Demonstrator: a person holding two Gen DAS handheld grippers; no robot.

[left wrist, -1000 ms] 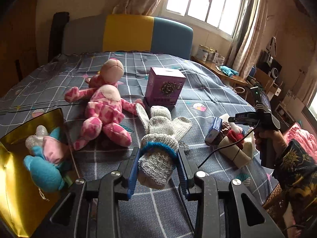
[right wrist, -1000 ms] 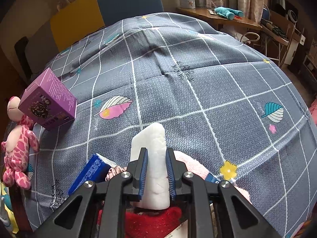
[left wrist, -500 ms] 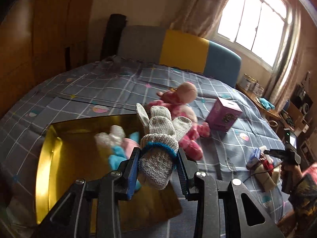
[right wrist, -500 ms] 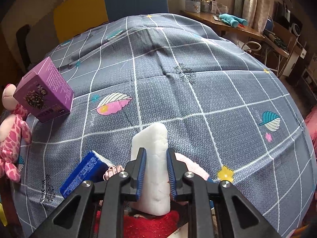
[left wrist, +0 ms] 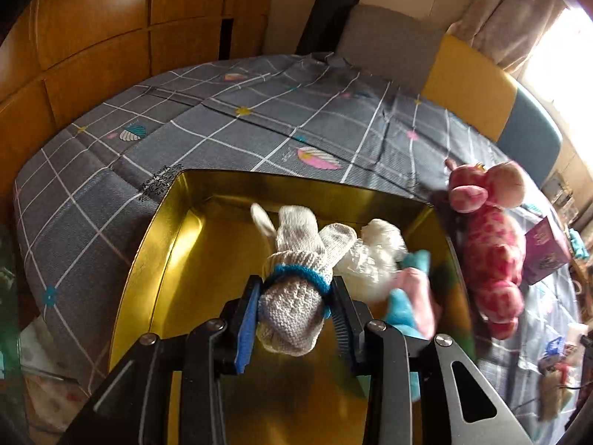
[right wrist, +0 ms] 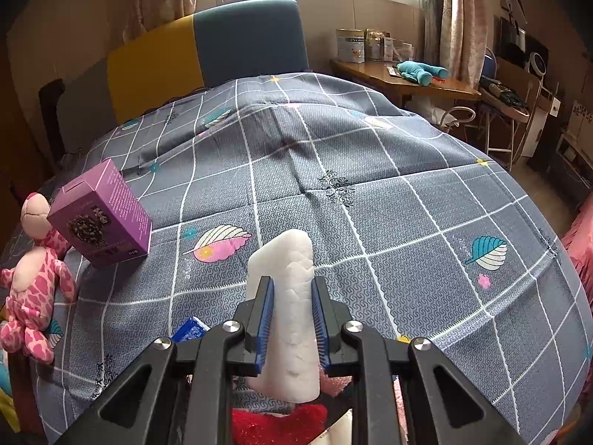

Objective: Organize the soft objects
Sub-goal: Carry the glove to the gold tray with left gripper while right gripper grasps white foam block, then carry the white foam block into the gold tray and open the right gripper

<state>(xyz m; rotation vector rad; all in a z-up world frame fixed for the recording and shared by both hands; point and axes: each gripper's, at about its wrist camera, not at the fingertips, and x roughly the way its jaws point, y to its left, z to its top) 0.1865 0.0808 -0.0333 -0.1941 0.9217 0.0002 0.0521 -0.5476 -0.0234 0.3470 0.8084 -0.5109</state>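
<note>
The left gripper (left wrist: 294, 315) grasps the knitted glove (left wrist: 296, 282) by its cuff above the gold tray (left wrist: 155, 259) — soft, light, floppy; the right gripper (right wrist: 291, 319) clenches a squashy white foam block (right wrist: 287, 296).

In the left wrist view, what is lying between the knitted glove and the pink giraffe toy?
In the left wrist view, a white fluffy toy and a blue-pink plush lie inside the gold tray, between the glove and giraffe.

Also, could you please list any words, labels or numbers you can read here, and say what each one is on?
"Prote": partial word on the tin on the side table; the rest is cut off or blurred.
Purple box: small print on its front and side, too blurred to read.
Blue pack by the right hand-held gripper: no legible text.
Nothing readable in the left wrist view.
</note>
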